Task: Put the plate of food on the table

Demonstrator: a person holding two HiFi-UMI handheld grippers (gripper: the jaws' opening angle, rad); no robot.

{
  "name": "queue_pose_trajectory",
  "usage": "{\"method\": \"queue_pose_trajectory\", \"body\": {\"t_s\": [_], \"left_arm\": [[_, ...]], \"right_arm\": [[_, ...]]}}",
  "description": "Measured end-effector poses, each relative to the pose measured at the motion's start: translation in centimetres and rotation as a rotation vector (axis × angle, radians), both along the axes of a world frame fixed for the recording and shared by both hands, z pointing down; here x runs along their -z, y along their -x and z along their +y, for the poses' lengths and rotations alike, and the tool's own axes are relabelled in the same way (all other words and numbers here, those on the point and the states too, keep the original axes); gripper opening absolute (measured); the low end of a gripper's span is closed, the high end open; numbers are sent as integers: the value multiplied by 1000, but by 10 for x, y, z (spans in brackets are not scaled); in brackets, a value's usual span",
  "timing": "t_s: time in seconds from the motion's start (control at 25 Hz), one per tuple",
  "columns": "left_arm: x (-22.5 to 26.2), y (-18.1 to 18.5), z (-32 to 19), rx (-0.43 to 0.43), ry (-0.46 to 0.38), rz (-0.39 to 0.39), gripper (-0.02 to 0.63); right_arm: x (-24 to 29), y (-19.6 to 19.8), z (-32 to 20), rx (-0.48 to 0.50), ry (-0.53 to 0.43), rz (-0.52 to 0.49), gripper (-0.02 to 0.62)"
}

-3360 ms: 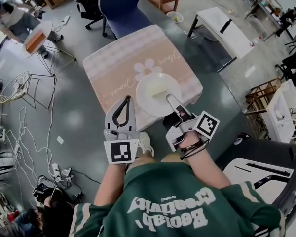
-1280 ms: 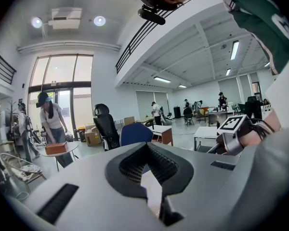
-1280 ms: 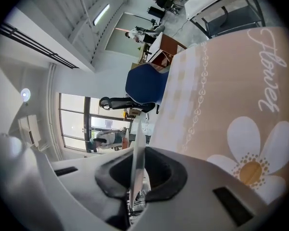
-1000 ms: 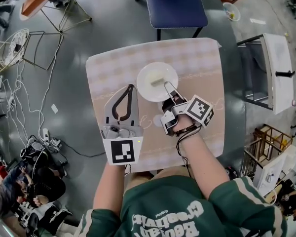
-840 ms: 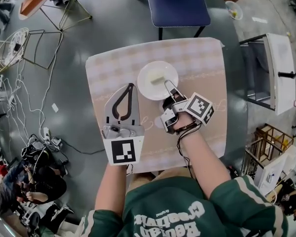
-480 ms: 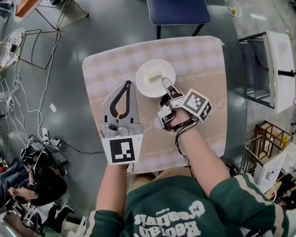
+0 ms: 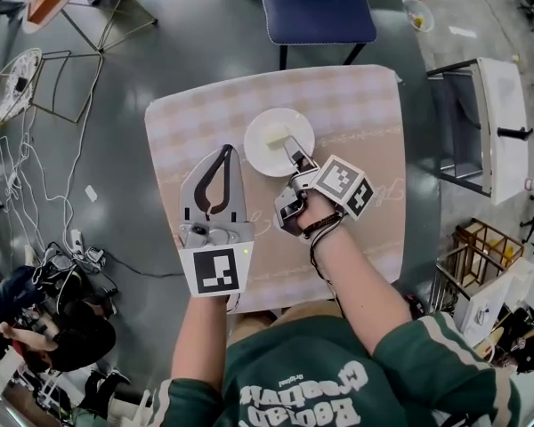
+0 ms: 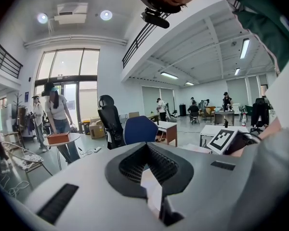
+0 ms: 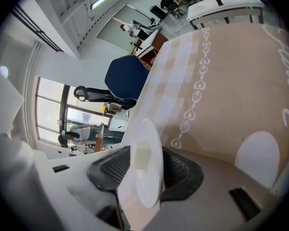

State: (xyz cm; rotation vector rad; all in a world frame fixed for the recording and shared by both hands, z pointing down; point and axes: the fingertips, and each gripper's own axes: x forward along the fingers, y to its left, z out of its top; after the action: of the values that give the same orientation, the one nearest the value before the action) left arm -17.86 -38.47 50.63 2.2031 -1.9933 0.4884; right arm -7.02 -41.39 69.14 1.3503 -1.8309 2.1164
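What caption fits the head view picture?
Right tongs, jaws just opening, plate of food between them on the table.

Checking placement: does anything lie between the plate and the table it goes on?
Nothing visible: the plate sits on the table, its rim between the jaws of the right hand-held gripper, which have just been opening.

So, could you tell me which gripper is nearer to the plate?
Right. The right gripper has just opened its jaws, with the rim of the plate between them; the left gripper is apart from it, lower left in the head view.
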Motion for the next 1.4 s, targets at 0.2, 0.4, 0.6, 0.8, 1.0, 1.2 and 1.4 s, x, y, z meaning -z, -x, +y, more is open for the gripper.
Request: {"method": "queue_pose_trajectory", "body": {"t_s": [0.2,0.4,0.6,0.8,1.0,1.2,1.4], "left_arm": [[-1,-6,2,-15,0,7,9],[5,-9,5,-14,-13,20,9],[8,-16,12,-16,-26,56,9],[16,-23,24,-9,-35,75,9],[20,-29,34,-10,-43,79,9],[18,-34,41,-12,-38,83,9],[14,-35,42,-4,-27,80,9]], "right_arm": [[-8,-17,11,53,0,132,205],[-11,-40,26,55,11,181,221],[0,-49,31,77,-36,173,219],[18,-51,41,116,-93,169,219],[25,-57,54,168,-146,202,219],[23,-63,62,168,-143,196,219],[27,-60,55,250,-237,238,218]]}}
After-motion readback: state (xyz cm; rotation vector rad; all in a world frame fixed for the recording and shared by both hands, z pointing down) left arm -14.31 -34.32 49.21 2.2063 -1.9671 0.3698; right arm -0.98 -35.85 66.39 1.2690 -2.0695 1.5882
